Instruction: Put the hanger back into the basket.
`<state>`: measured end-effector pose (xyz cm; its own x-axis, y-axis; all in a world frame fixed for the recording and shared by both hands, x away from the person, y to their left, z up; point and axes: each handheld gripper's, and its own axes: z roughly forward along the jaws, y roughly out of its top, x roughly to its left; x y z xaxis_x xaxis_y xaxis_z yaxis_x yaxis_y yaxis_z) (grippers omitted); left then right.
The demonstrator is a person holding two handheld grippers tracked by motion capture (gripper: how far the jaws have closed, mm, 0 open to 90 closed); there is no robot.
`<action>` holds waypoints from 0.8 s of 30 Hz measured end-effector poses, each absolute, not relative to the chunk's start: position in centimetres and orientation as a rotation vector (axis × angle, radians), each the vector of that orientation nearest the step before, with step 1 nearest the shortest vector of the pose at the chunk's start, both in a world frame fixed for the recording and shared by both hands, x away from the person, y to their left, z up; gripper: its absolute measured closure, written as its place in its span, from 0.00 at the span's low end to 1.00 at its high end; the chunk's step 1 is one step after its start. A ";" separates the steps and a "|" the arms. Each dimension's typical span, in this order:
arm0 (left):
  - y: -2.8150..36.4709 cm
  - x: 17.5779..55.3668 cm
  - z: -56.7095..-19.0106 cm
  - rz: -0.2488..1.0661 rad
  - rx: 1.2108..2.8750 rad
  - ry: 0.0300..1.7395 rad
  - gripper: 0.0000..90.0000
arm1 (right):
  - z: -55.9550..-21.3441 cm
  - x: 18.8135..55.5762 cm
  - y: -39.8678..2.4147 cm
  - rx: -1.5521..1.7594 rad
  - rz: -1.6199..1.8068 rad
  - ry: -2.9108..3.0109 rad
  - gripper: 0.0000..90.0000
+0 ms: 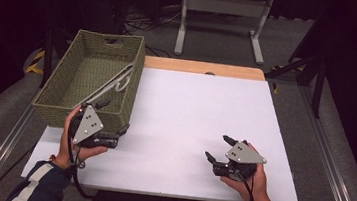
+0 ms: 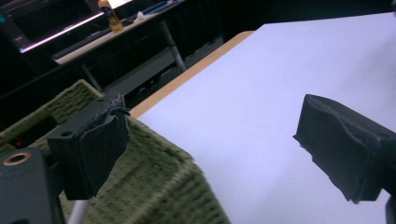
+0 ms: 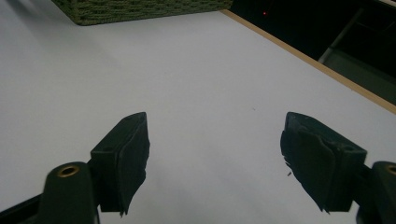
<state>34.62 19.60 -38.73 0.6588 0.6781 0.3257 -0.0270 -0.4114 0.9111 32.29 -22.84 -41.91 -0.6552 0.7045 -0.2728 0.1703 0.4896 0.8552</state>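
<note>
One white desk [image 1: 189, 122] with a wooden far edge carries a green woven basket [image 1: 68, 81] at its left side, hanging partly over the left edge. Inside the basket a long metal piece [image 1: 113, 84] leans slantwise against the right wall; what it is cannot be told. The left gripper [image 1: 113, 117] is held at the basket's near right corner, jaws spread wide and empty. The right gripper [image 1: 219, 147] sits low over bare desk at the near right, well apart from the basket, jaws likewise spread and empty.
</note>
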 end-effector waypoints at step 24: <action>19.3 33.4 -44.4 0.628 1.899 0.586 0.08 | -42.7 32.0 -22.3 0.693 1.108 2.091 0.19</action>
<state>33.42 19.34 -44.42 0.7470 0.6442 0.1644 0.1194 -0.3734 0.9200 31.99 -22.31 -42.68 -0.6398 0.7052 -0.3056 0.1429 0.4998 0.8543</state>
